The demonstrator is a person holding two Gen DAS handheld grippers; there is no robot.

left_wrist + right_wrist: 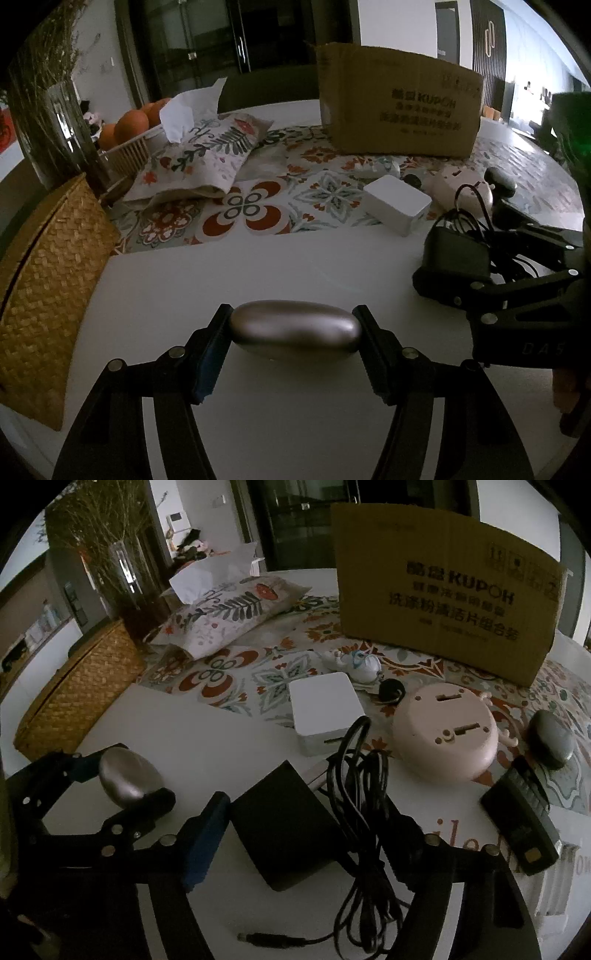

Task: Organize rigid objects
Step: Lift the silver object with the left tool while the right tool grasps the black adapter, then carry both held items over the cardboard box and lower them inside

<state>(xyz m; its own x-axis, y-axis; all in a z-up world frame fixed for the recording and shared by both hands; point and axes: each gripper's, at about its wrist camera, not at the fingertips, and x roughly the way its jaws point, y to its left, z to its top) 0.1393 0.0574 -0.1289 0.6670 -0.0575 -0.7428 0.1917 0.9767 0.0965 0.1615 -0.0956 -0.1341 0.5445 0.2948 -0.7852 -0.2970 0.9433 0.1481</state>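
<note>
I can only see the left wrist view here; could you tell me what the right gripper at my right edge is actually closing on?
Observer: The right gripper has its fingers on either side of a black power adapter, whose bundled cable drapes over the right finger.
Operator: Thank you. Is there anything beyond it that my view hides?
Observer: Yes, a black remote-like device lies to the right of the adapter, near the table's edge.
Operator: And the pale round thing behind the cable?
Observer: It is a pink round object lying with its slotted underside up, beside a dark grey oval pebble-shaped object.
</note>
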